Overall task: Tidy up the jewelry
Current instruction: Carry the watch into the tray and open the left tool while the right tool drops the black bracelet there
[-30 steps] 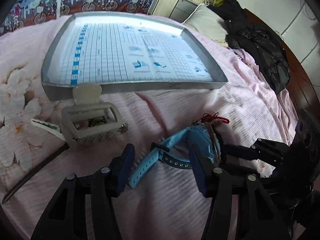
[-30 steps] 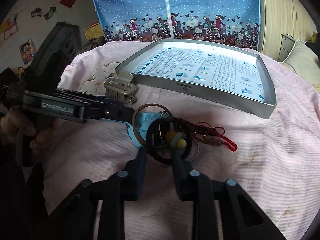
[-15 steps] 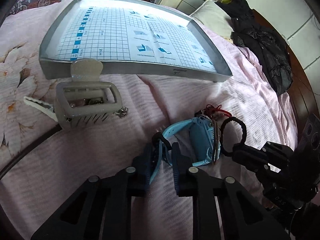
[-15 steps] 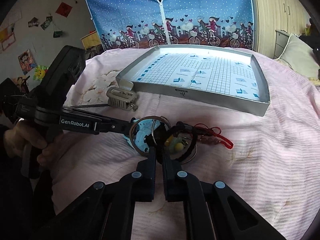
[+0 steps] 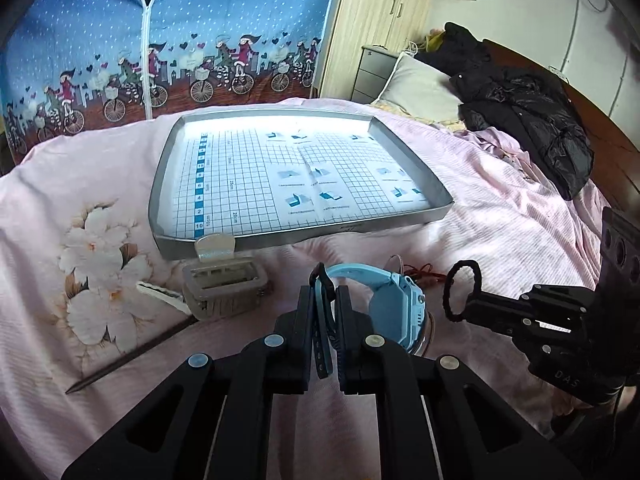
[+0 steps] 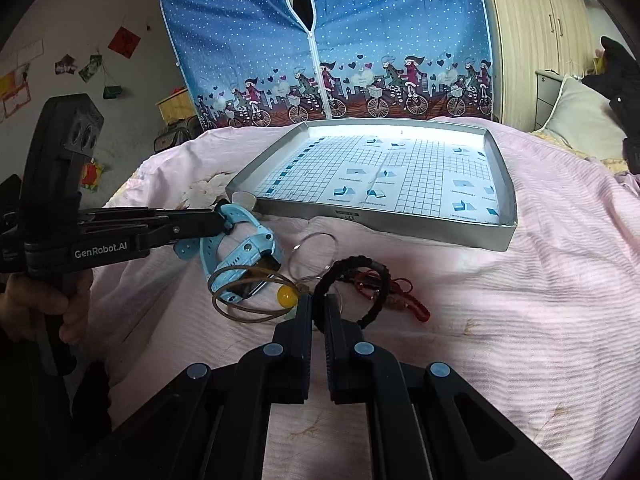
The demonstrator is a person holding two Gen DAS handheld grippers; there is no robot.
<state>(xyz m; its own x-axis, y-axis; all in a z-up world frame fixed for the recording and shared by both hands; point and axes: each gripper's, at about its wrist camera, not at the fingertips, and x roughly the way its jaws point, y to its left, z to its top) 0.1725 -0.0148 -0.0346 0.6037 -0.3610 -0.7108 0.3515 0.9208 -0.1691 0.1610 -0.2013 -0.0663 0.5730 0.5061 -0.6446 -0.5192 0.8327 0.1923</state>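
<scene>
Left hand-held gripper [image 5: 324, 312] closed on strap of blue watch [image 5: 394, 304], lifted just above the bed [image 5: 500, 240]. Right hand-held gripper [image 6: 318, 316] clamped on black braided bracelet [image 6: 354, 280], raised. Grey tray [image 5: 438, 214] lies beyond, far side.

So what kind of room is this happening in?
Most likely a bedroom: the work lies on a pink bedspread, a pillow sits by a wooden headboard, with a wardrobe behind.
</scene>
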